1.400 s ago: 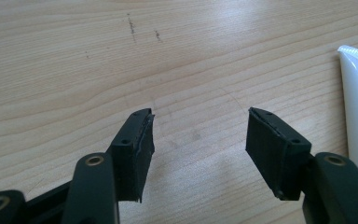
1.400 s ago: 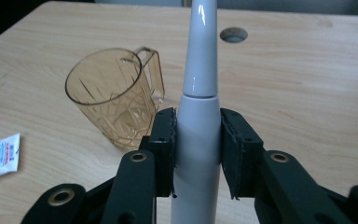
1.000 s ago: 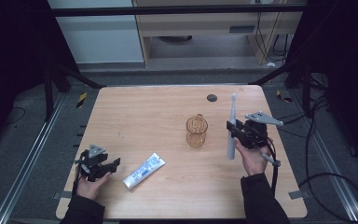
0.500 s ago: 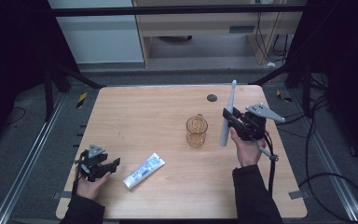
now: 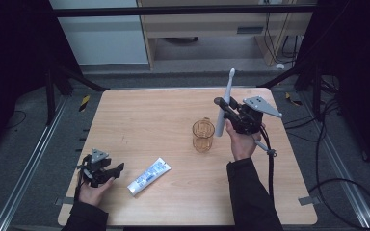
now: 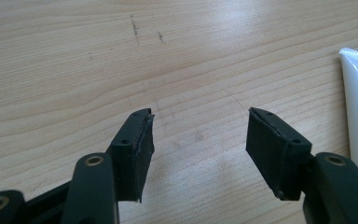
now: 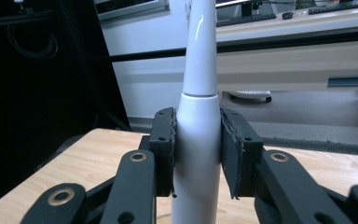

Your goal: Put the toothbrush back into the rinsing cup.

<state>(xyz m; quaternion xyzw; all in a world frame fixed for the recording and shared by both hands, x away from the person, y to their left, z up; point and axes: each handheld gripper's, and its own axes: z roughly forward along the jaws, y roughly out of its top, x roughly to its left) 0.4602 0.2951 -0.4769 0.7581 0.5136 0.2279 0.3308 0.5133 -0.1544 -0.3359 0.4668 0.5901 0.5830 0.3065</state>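
The white toothbrush (image 5: 224, 103) stands nearly upright above the surface (image 5: 139, 125), head tipped toward one o'clock, clamped at its handle by the right hand-held gripper (image 5: 221, 105). The amber cup (image 5: 203, 135) sits at seven o'clock from it, just beside. The left hand-held gripper (image 5: 115, 169) rests with its jaws apart and nothing between them, the toothpaste tube (image 5: 149, 175) at its three o'clock.

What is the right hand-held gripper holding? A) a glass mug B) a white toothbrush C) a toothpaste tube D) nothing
B: the right hand-held gripper has its pads pressed on the white toothbrush, held upright beside the glass mug, while the toothpaste tube lies on the table.
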